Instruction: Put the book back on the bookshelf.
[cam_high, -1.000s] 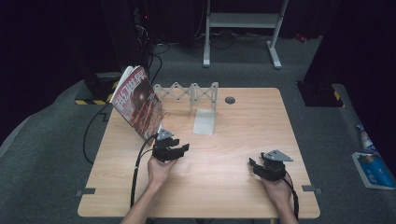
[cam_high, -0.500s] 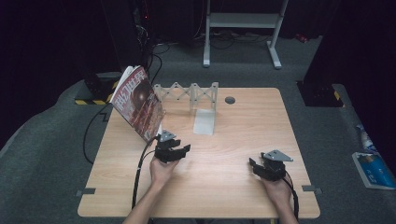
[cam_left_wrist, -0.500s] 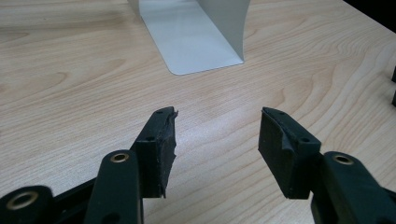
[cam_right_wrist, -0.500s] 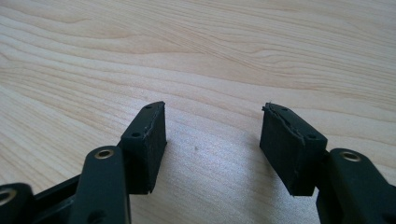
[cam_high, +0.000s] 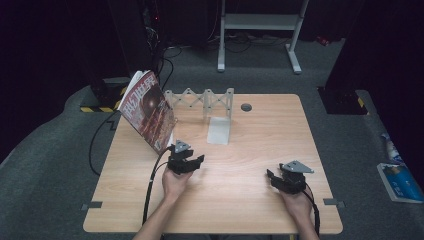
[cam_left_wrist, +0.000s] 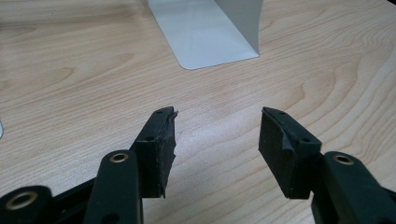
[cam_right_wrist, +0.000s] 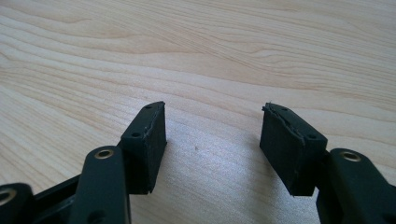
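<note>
Two tools, one in each hand: the left tool and the right tool. One magazine, one white folding rack, one metal bookend, all on one bench

The magazine's cover text was too small to read; the bookend was cut off by the top edge.

bare tabletop between both claws, magazine and bookend blocking beyond
</note>
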